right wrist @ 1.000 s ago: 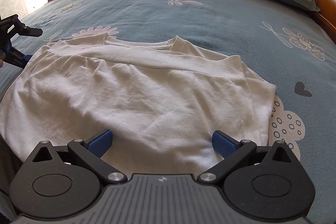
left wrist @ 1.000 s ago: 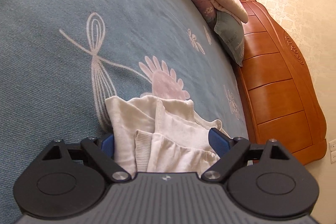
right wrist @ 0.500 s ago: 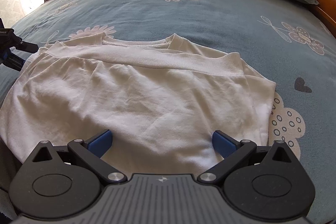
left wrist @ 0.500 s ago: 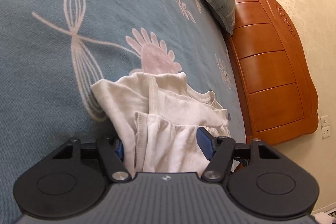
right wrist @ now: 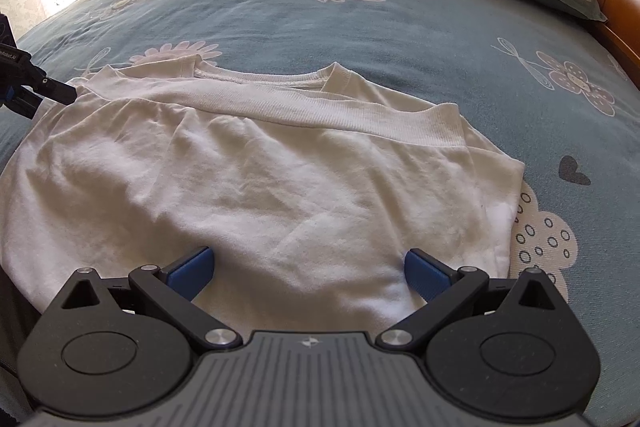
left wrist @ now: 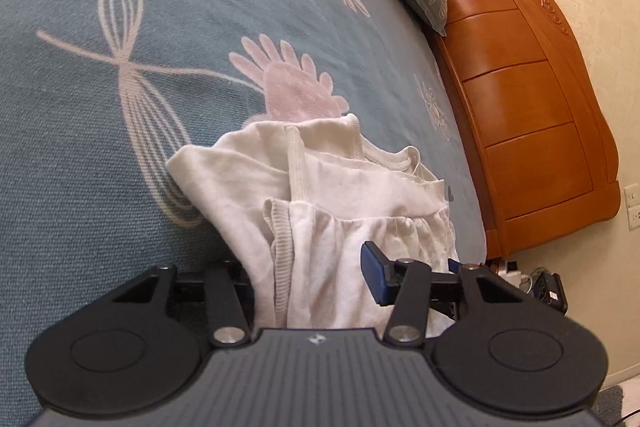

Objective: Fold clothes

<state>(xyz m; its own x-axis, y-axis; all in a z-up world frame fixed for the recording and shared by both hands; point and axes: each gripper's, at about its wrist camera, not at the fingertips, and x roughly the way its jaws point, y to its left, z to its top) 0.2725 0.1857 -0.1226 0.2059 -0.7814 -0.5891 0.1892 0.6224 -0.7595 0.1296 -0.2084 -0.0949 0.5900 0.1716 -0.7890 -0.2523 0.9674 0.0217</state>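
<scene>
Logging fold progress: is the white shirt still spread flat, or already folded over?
Folded over once: the white shirt has its ribbed hem band lying across it just below the collar, on the blue bedspread.

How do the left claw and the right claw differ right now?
The left claw has the white shirt's bunched edge between its fingers, narrowed around it; the right claw is spread wide over flat cloth, gripping nothing. The left sits at the shirt's side edge, the right at its near fold. Both have blue pads and black frames.
</scene>
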